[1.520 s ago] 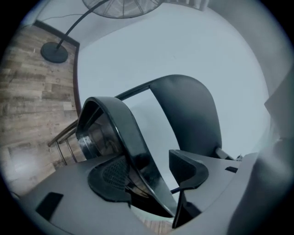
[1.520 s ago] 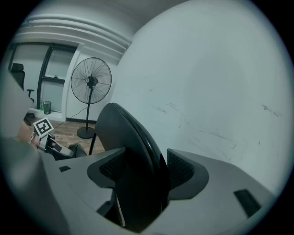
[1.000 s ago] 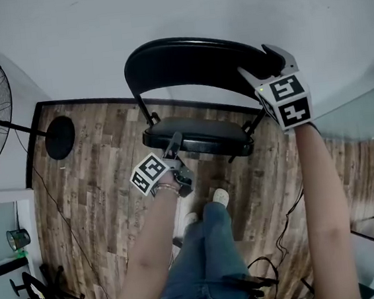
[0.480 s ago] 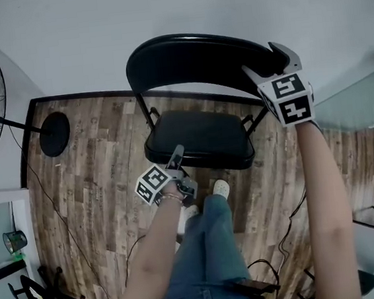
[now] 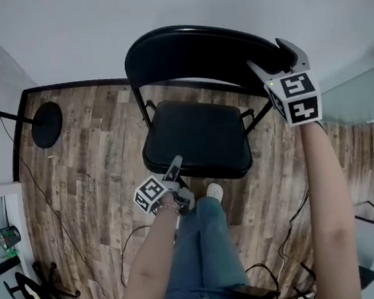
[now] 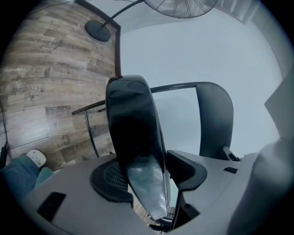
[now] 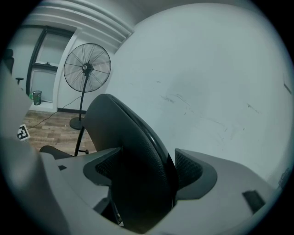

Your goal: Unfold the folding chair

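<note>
On the wood floor [image 5: 82,163] beside the wall [image 5: 158,2], the folding chair [image 5: 195,134] stands unfolded — seat [image 6: 133,128] down. Left gripper [image 5: 175,161] pinches the seat's front edge; right gripper [image 5: 271,55] clamps the backrest [image 7: 133,151] (its upper corner).

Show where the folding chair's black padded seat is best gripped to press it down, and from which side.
Probably the black padded seat's front edge, from the person's side: that rim is thin enough for two jaws, faces the person unobstructed and lies farthest from the black curved backrest. The left gripper is clamped there.
</note>
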A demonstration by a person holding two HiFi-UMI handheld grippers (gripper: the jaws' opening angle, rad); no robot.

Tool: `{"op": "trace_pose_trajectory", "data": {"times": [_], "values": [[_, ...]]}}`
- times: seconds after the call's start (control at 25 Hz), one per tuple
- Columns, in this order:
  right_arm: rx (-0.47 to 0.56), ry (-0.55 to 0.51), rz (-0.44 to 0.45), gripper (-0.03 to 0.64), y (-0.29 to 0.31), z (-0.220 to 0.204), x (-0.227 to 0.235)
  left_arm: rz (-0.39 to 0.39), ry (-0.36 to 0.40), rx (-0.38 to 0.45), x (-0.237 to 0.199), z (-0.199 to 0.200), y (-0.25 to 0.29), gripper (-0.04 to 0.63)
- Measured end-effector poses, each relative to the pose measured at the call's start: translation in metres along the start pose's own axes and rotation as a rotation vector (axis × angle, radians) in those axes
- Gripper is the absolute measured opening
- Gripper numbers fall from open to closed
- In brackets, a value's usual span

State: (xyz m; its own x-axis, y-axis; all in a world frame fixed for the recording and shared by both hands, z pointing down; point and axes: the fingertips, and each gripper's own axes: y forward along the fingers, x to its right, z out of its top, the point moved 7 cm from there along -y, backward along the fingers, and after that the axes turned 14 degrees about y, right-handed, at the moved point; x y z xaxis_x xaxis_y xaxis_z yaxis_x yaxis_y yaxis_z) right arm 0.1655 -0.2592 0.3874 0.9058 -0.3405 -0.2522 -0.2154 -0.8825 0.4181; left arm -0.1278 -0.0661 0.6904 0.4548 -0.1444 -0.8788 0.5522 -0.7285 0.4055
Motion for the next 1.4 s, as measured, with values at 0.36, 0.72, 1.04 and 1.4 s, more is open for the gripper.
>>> {"op": "trace_pose_trajectory", "data": {"times": [0.36, 0.72, 1.04, 1.4], "values": [[0.014, 0.000, -0.004, 0.353, 0.009, -0.015, -0.001, 0.021, -0.032, -0.021, -0.029, -0.019, -0.004, 0.292], [0.062, -0.016, -0.034, 0.357, 0.021, -0.031, -0.001, 0.115, -0.001, -0.074, -0.057, -0.037, 0.000, 0.341], [0.132, -0.029, -0.028, 0.360, 0.024, -0.054, -0.011, 0.169, -0.081, -0.041, -0.108, -0.060, -0.009, 0.341], [0.164, -0.017, -0.051, 0.364, 0.029, -0.081, -0.016, 0.162, -0.108, -0.058, -0.151, -0.081, -0.011, 0.342]]}}
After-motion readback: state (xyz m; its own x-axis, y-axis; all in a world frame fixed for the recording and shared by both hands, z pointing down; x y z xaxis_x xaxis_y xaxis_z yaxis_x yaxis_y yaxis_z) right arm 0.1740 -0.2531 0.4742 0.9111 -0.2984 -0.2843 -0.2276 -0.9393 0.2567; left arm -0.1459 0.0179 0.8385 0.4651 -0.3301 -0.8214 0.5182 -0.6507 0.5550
